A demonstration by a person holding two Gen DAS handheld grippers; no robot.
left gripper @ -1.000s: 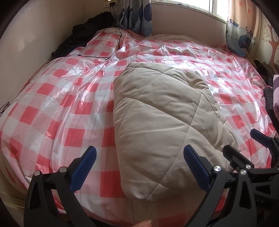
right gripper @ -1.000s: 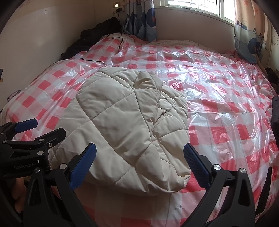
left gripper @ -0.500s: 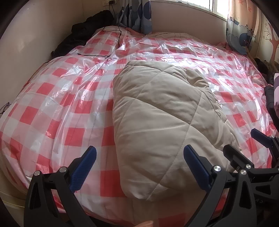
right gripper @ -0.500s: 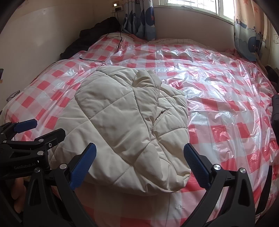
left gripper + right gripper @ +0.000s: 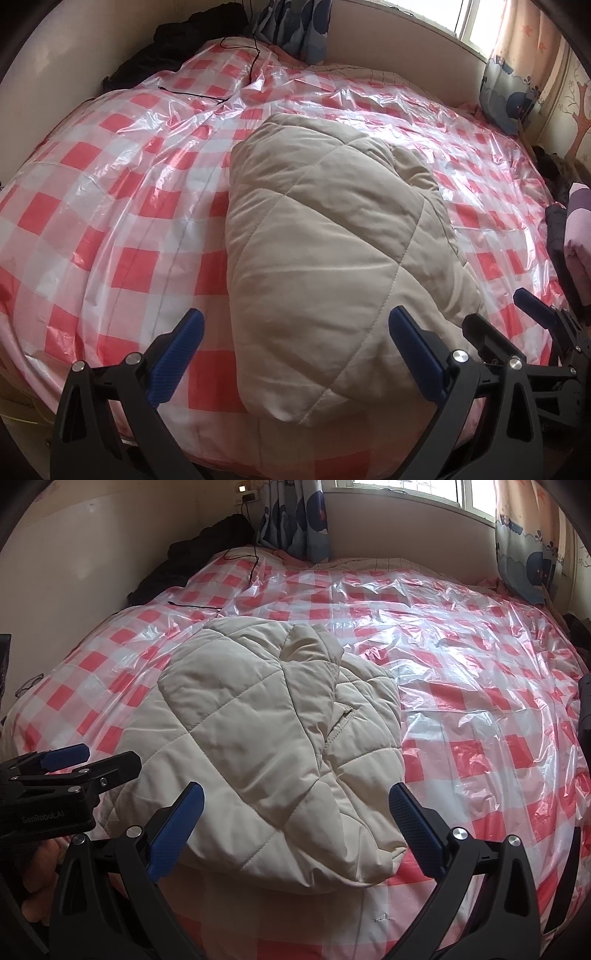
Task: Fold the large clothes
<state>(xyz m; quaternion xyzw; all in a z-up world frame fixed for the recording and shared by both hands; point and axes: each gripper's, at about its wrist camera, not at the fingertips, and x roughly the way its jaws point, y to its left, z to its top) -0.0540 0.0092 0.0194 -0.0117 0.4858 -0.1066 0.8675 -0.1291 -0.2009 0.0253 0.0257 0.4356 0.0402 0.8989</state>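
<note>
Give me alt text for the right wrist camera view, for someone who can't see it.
A folded beige quilted jacket lies on a bed covered in red-and-white checked plastic sheet. The right gripper hangs open just short of the jacket's near edge, holding nothing, and the left gripper shows at the left edge beside the jacket.

Matt quilted cloth jacket (image 5: 325, 251) lies on glossy, crinkled plastic sheet (image 5: 122, 206).

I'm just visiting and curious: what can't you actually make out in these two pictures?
- Underside of the folded beige jacket: hidden by its own top layer, both views.
- Dark clothes at the bed's right: cut off by the left view's edge.
- Wall charger: too small, right view.
</note>
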